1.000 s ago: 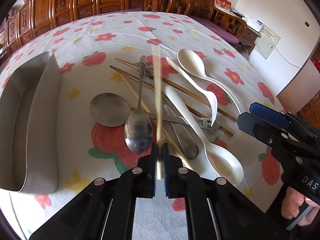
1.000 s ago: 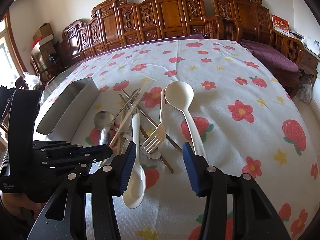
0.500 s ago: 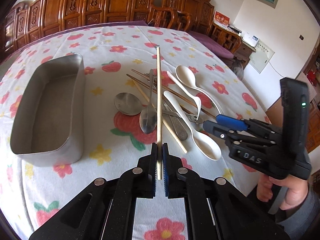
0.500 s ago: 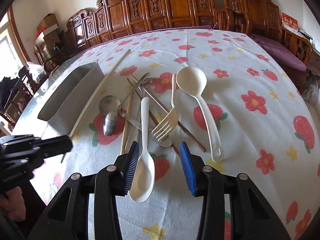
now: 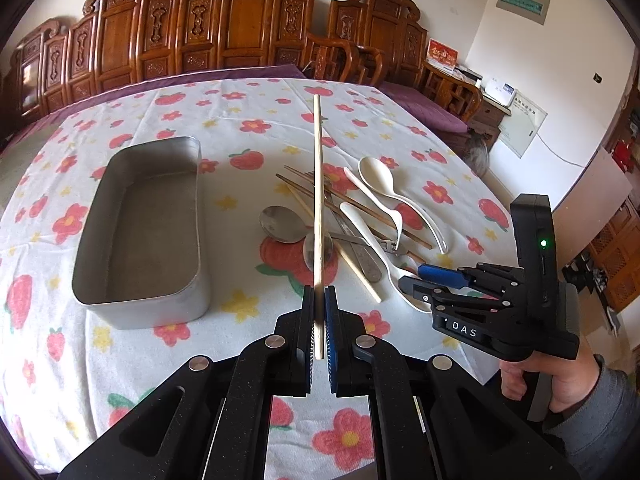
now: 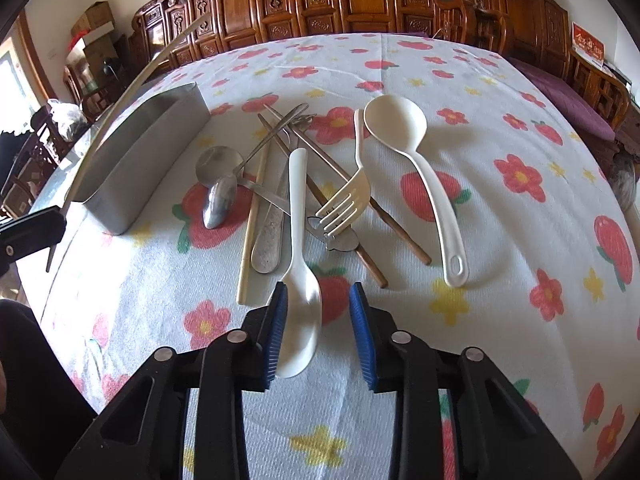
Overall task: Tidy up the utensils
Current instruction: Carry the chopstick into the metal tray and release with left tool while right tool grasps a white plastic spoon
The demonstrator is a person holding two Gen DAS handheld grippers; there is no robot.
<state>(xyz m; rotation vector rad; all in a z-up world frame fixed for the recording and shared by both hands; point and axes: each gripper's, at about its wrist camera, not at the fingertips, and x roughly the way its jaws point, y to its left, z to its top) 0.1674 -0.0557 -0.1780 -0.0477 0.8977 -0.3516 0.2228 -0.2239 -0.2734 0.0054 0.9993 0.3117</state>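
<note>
Wooden chopstick (image 5: pixel 318 200) stood pinched between the closed jaws of the left gripper (image 5: pixel 319 330), pointing toward twelve o'clock above the utensil pile (image 5: pixel 352 220). At ten o'clock sat the metal tray (image 5: pixel 140 304). The right gripper (image 6: pixel 318 332) hung open, its jaws flanking a white spoon (image 6: pixel 300 300) on the flowered tablecloth (image 6: pixel 500 120).

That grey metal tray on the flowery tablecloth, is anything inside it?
Nothing visible: in the left wrist view the rectangular grey metal tray shows only its bare floor. Its near inner wall is hidden by the rim. The pale wooden chopstick is pinched in the left gripper, not in it.
</note>
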